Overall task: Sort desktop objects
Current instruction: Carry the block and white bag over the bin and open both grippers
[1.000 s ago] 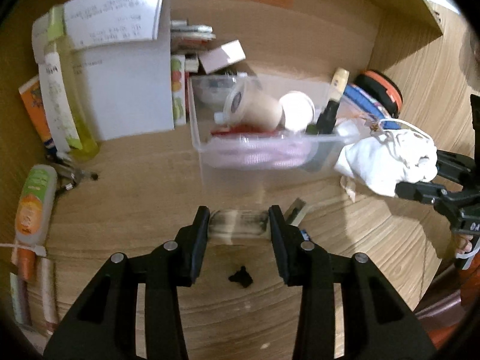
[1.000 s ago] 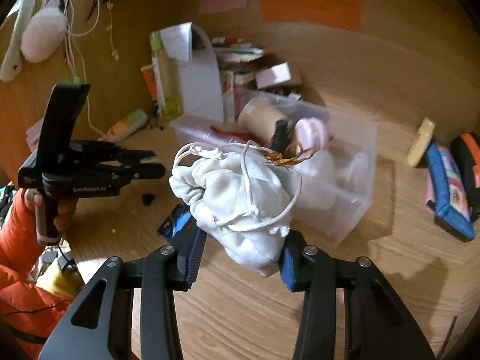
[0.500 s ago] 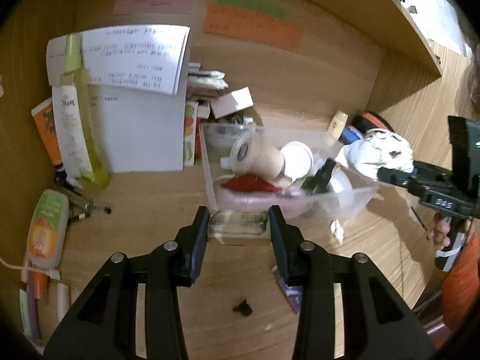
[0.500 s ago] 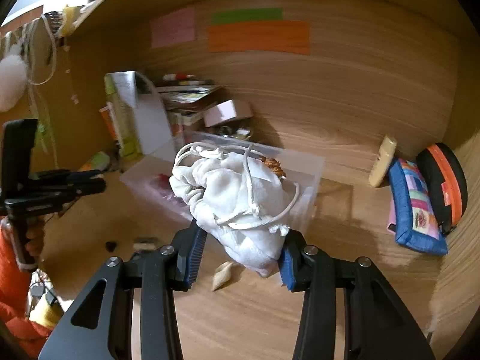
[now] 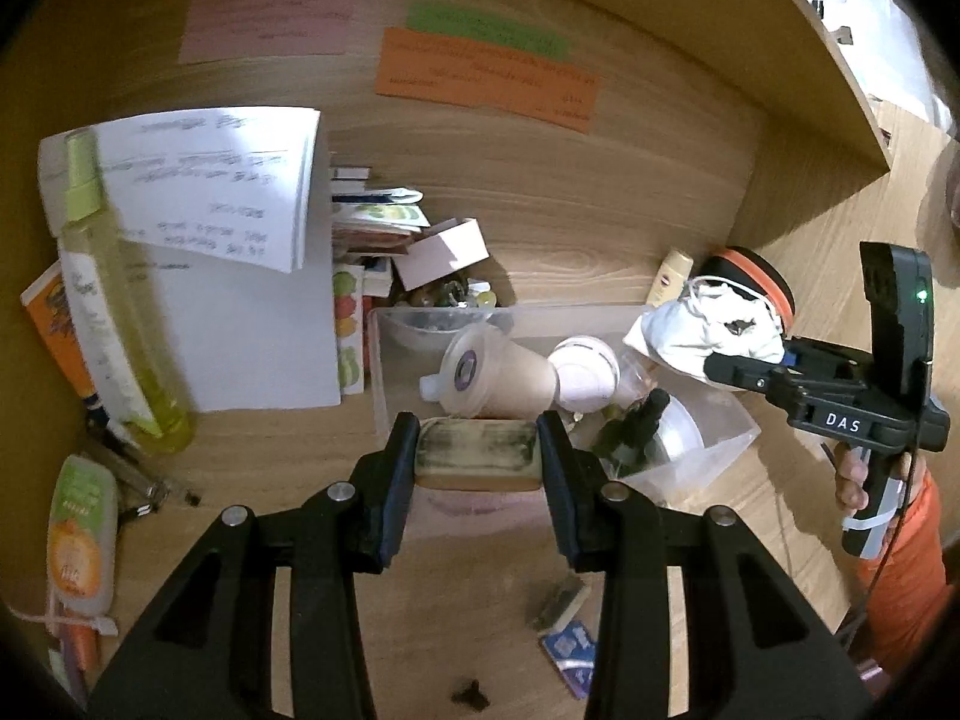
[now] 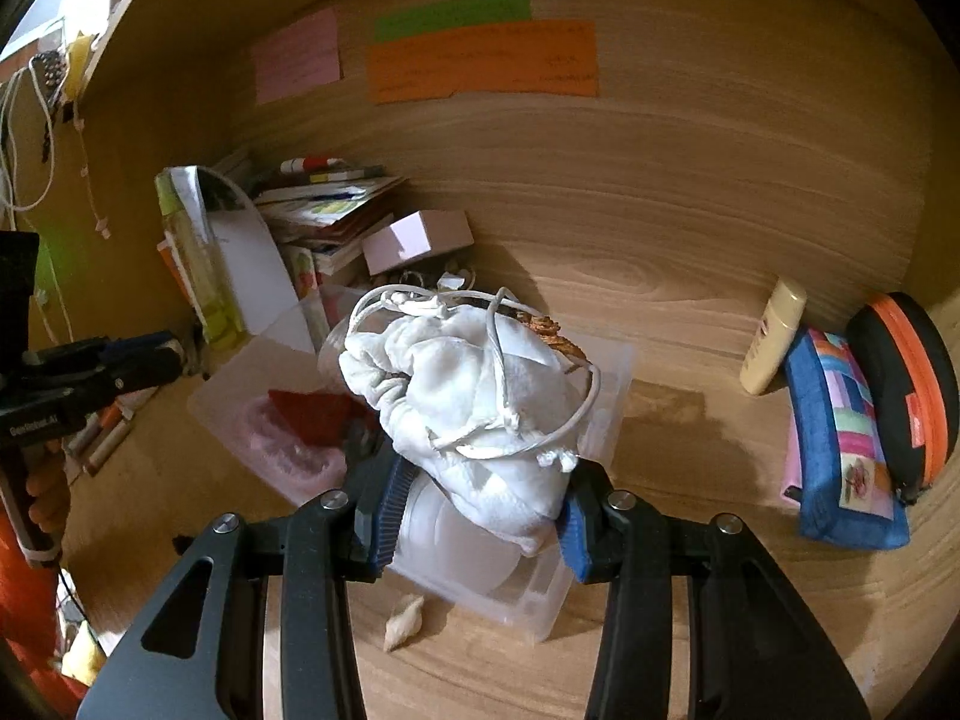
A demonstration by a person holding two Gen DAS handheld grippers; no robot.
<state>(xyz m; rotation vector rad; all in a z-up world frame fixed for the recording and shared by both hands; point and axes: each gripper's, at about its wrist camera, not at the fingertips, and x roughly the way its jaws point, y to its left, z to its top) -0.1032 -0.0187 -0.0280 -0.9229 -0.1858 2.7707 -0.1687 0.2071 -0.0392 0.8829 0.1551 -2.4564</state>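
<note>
My left gripper (image 5: 477,462) is shut on a small grimy block, an eraser (image 5: 477,459), and holds it above the near edge of the clear plastic bin (image 5: 720,420). The bin holds a lidded cup (image 5: 492,375), a white round lid (image 5: 585,369), a dark bottle (image 5: 636,420) and red and pink things. My right gripper (image 6: 477,510) is shut on a white drawstring pouch (image 6: 474,396) and holds it over the bin (image 6: 540,594). The pouch also shows in the left wrist view (image 5: 708,330).
At the back left stand a paper stack (image 5: 240,276), a yellow-green spray bottle (image 5: 114,324) and books (image 6: 324,204). A pink box (image 6: 417,240), a cream tube (image 6: 771,336), a colourful pencil case (image 6: 840,438) and a black-orange case (image 6: 906,384) sit nearby. Small bits (image 5: 570,648) lie on the desk.
Both grippers have risen and moved forward. The eraser has gone from desk level to the bin's near edge. The pouch has moved from beside the bin to above it.
</note>
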